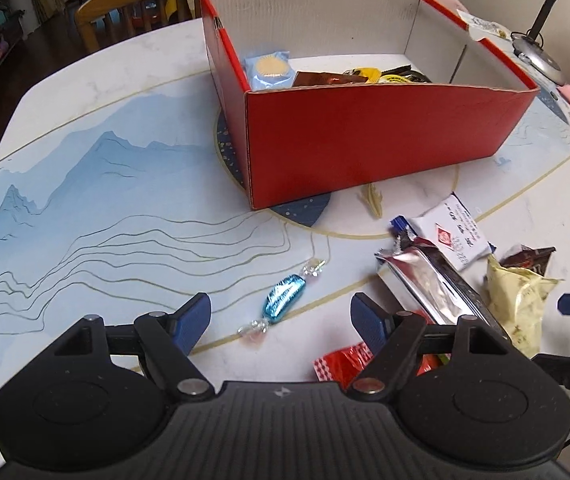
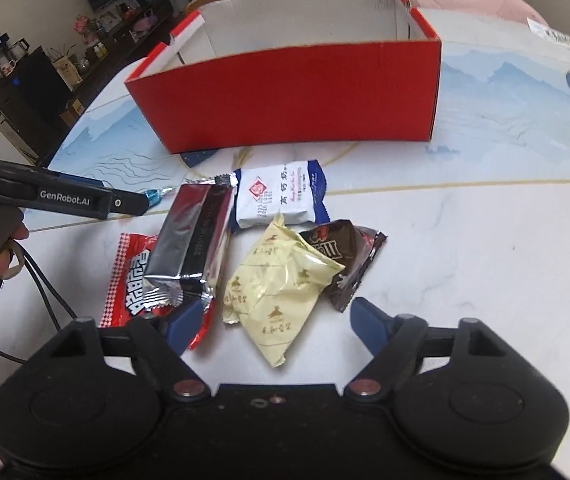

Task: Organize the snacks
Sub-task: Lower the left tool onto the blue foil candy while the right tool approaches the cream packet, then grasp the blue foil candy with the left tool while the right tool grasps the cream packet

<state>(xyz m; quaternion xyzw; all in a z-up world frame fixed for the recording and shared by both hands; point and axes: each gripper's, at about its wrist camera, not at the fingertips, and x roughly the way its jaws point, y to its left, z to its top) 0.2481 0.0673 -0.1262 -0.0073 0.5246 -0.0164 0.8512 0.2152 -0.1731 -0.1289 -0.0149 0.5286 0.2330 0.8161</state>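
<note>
Box contents are being mostly hidden by the red box wall; red packet is being covered by the left gripper.

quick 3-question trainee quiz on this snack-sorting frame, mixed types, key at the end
1. True or false: the left gripper has its fingers shut on the blue-foil candy.
2. Multiple choice: which packet lies partly on top of the red-checkered packet? A) silver foil bar B) pale yellow packet C) white and blue packet
3. Fill in: the right gripper is ____, with the pale yellow packet lying between its fingers.

Key: 1 false, open, with the candy loose on the table. 2 A. 3 open.
</note>
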